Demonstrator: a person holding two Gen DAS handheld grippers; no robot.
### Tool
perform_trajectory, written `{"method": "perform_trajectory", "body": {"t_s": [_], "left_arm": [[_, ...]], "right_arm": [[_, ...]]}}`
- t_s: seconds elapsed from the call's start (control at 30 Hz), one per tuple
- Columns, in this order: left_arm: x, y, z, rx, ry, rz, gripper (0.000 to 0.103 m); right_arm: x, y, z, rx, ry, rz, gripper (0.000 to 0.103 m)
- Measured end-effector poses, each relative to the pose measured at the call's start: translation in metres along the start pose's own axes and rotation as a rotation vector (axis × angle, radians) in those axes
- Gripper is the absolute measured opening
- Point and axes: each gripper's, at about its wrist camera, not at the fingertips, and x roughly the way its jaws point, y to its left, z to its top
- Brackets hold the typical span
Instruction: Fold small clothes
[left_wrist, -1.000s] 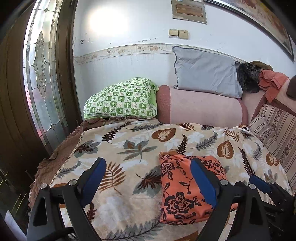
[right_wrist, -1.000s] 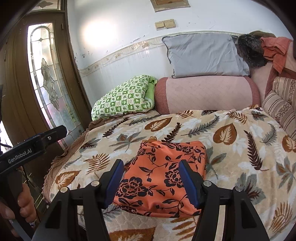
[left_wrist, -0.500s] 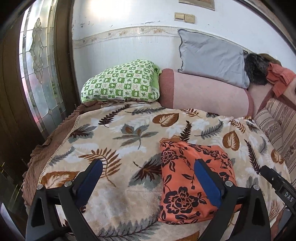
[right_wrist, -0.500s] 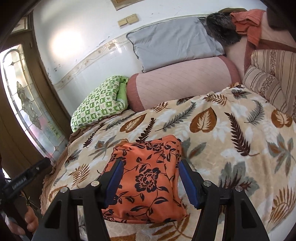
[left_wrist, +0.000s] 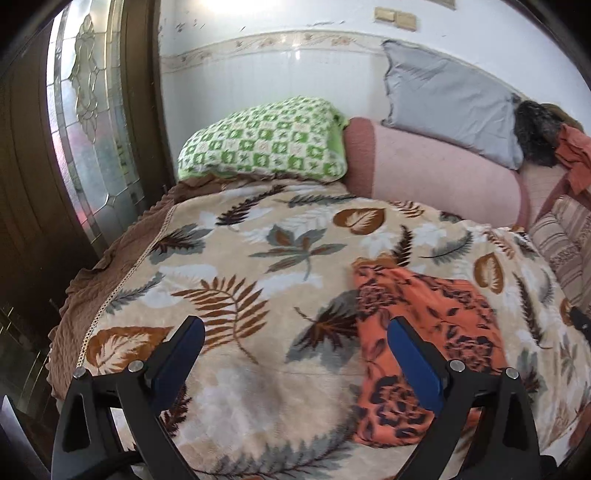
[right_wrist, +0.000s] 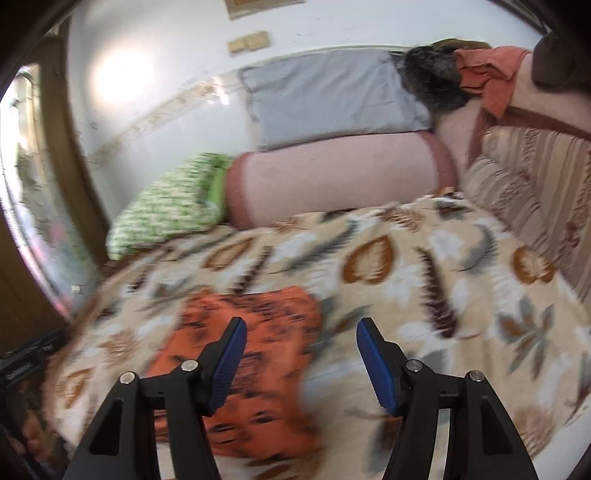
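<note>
Folded orange garment on leaf-print blanket, unheld

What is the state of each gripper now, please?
Left gripper: open, holding nothing.
Right gripper: open, holding nothing; the orange floral garment lies under its fingers.
</note>
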Motion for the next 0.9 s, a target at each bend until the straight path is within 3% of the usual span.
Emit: {"method": "perform_trajectory", "body": {"t_s": [0.17,0.3,0.5,0.57,0.67,0.8,0.9], "left_arm": [[0.07,0.045,0.005,-0.112,0.077,0.078,0.099],[0.116,0.074,0.009,-0.168,0.081,0.154,0.099],[0.181,0.123,0.015,-0.236,0.1,0.247,0.099],[0.204,0.14,0.009,-0.269,0.146,0.28,0.099],[0.229,0.161,-0.008,-0.322,0.194,0.265,0.102],[0.231,0.15,-0.005,-0.258,0.199,0.277,0.103],[0.23,0.151,-0.005,-0.266,0.196,0.27,0.103]], "right_arm": [[0.054,-0.082,0.02,-0.006,0.034,-0.24,0.07],[0.105,-0.163,0.028,0.019,0.076,-0.436,0.07],[0.154,-0.243,0.033,0.1,0.073,-0.632,0.07],[0.175,-0.256,0.024,0.079,0.111,-0.646,0.07],[0.198,-0.272,0.003,0.121,0.225,-0.593,0.074],[0.193,-0.29,0.004,0.197,0.221,-0.563,0.083],[0.192,-0.294,0.002,0.215,0.224,-0.556,0.085]]}}
